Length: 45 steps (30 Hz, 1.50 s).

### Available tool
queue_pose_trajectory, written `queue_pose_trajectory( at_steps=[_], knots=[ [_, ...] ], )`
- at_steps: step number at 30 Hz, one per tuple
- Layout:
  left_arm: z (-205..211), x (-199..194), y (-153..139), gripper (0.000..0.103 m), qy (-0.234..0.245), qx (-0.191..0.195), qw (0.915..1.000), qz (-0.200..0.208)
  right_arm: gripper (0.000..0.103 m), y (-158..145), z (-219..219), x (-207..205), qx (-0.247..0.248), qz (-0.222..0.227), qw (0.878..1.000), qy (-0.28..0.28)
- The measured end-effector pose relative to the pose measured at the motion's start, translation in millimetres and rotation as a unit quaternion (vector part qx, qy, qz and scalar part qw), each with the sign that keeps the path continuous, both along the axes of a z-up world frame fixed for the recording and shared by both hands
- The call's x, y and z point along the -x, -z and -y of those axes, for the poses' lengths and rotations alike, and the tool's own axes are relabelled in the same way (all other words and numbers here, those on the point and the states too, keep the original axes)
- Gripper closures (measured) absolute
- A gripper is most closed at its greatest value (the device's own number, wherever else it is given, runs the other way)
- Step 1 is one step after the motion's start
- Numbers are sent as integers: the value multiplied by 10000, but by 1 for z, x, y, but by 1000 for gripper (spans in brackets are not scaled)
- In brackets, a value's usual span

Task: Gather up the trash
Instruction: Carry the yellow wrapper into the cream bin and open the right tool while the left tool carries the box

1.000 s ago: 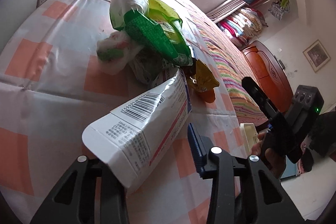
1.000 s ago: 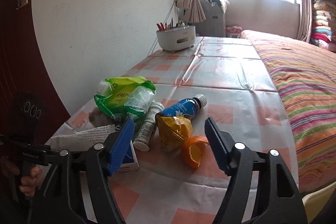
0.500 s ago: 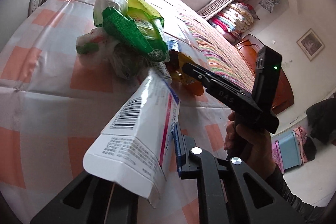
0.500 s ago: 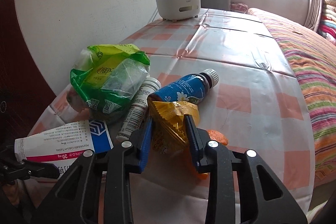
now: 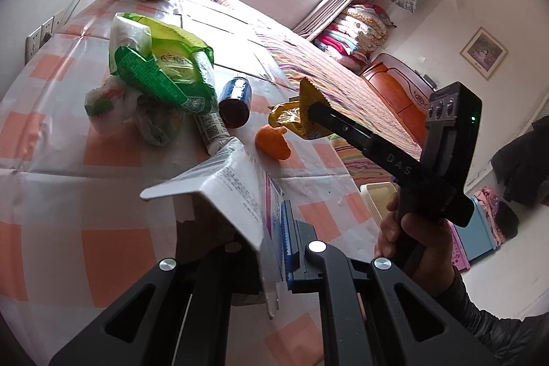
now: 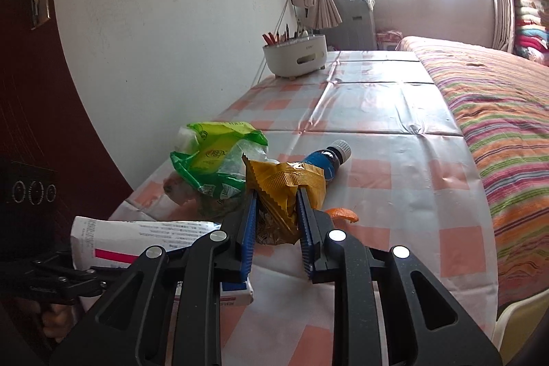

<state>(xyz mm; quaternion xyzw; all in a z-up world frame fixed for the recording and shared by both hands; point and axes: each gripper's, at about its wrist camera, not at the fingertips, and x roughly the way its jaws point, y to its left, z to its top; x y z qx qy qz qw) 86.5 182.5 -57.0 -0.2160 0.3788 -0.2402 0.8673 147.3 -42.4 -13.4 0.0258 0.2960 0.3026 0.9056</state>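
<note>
- Left wrist view: the left gripper (image 5: 271, 249) is clenched flat on a white medicine box (image 5: 236, 194), crushed and folded between its jaws and held above the checked desk (image 5: 113, 249).
- Right gripper (image 6: 276, 222): its jaws are closing, with the yellow wrapper (image 6: 284, 184) between them; the blue pads press on its crumpled sides. From the left wrist view the wrapper hangs at the tip of that gripper, clear of the desk surface.
- A hand (image 5: 415, 235) with a dark sleeve grips the handle of the right gripper, at the right of the left wrist view.
- An orange peel (image 5: 272, 143) lies on the desk just below and near the wrapper.
- A blue bottle (image 6: 327, 160) with a white cap lies on its side just beyond the wrapper.
- A green plastic bag (image 5: 161, 71) sits to the left of the bottle, piled on crumpled clear and white plastic; a slim white bottle (image 5: 212, 132) lies against the near side of this heap.
- A white holder (image 6: 296, 55) with pens and sticks stands at the far end of the desk, near the wall.
- A bed (image 6: 497, 112) with a striped cover runs along the right side of the desk.
</note>
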Motion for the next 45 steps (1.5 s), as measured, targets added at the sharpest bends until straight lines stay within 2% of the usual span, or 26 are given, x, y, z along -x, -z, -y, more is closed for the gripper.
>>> queue_pose_trajectory(
  at_steps=[4, 16, 28, 31, 39, 45],
  knots=[
    [11, 3, -5, 96, 72, -82, 9997, 203, 82, -13, 25, 17, -237, 164, 9995, 108],
    [55, 4, -19, 96, 416, -167, 9978, 491, 82, -27, 108, 46, -388, 441, 9958, 709],
    [116, 8, -35, 96, 963, -81, 9931, 662, 82, -18, 191, 82, -452, 459, 9860, 1539],
    [137, 5, -38, 96, 1096, -38, 9918, 651, 82, -13, 214, 96, -310, 499, 9801, 1898],
    [195, 3, -46, 96, 1504, -23, 9862, 688, 82, 10, 258, 98, -6, 195, 9585, 2844],
    [241, 5, -56, 96, 1833, -197, 9801, 735, 81, 31, 258, 73, 147, -323, 9493, 3125]
  ],
)
